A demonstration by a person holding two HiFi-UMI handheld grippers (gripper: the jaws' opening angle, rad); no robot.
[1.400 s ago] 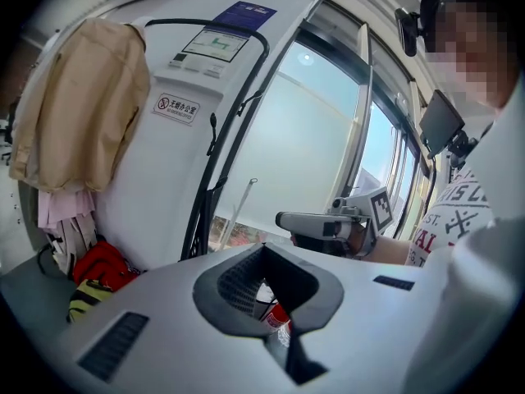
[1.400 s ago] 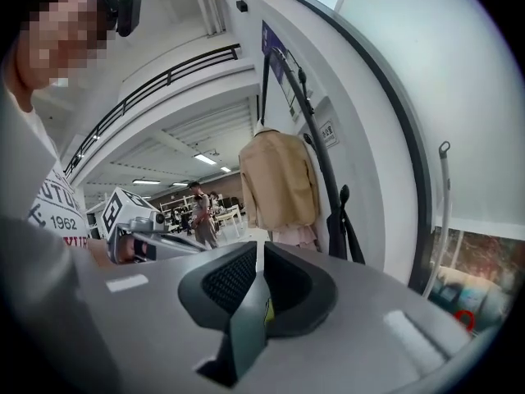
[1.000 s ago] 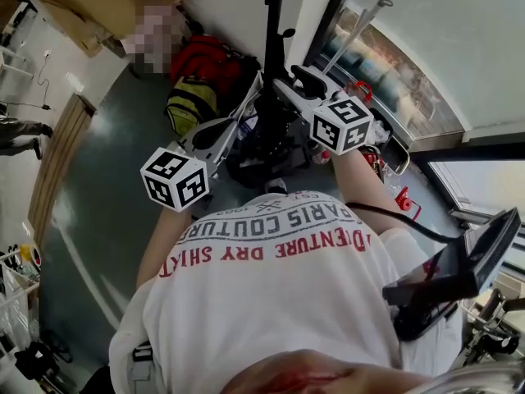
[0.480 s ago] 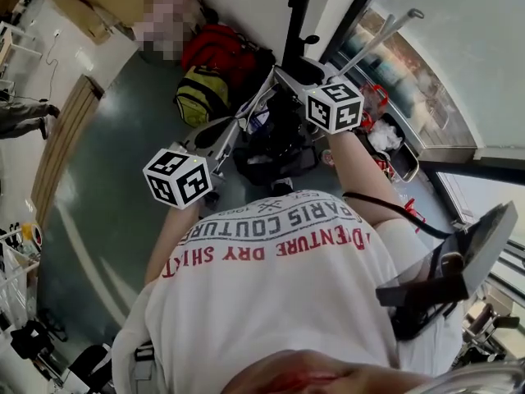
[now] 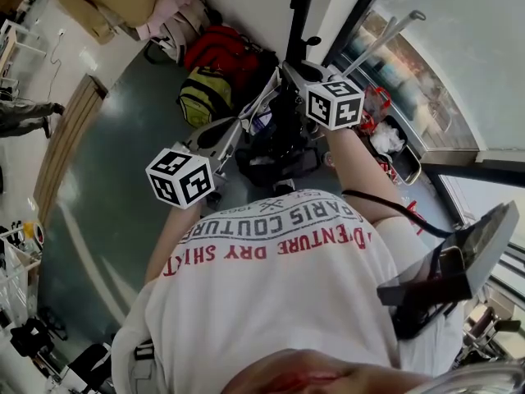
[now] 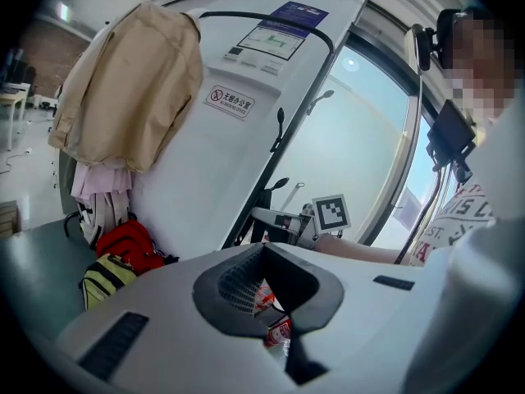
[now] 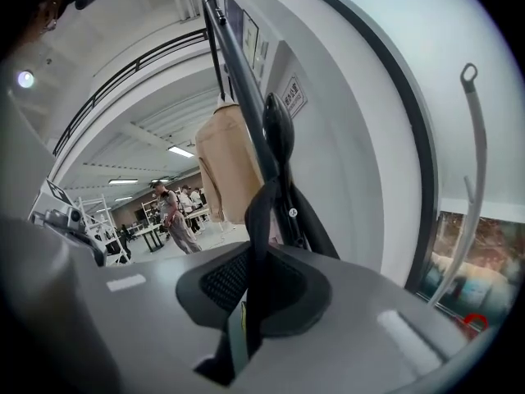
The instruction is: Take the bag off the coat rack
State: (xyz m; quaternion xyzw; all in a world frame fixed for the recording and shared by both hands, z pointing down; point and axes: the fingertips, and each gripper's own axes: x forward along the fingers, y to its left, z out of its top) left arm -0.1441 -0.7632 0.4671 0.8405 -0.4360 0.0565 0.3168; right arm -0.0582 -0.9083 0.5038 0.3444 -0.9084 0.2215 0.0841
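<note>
A black bag (image 5: 275,150) hangs low against the black coat rack pole (image 5: 302,6). Its black strap (image 7: 261,220) runs up over a rounded hook (image 7: 277,130) on the pole. My right gripper (image 5: 289,72) reaches to the pole above the bag. Its jaws are closing, and in the right gripper view (image 7: 250,290) they pinch the strap between them. My left gripper (image 5: 246,120) sits lower left of the bag, shut with nothing held (image 6: 267,290). The left gripper view also shows the right gripper (image 6: 279,218) at the pole.
A red backpack (image 5: 217,56) and a yellow-green bag (image 5: 205,95) lie on the floor left of the rack. A beige coat (image 6: 131,80) hangs on the white wall. A glass door (image 5: 426,64) stands on the right. People stand far off (image 7: 172,216).
The right gripper rose and moved in toward the rack pole over the last second. The left gripper shifted only slightly. The bag hangs where it was.
</note>
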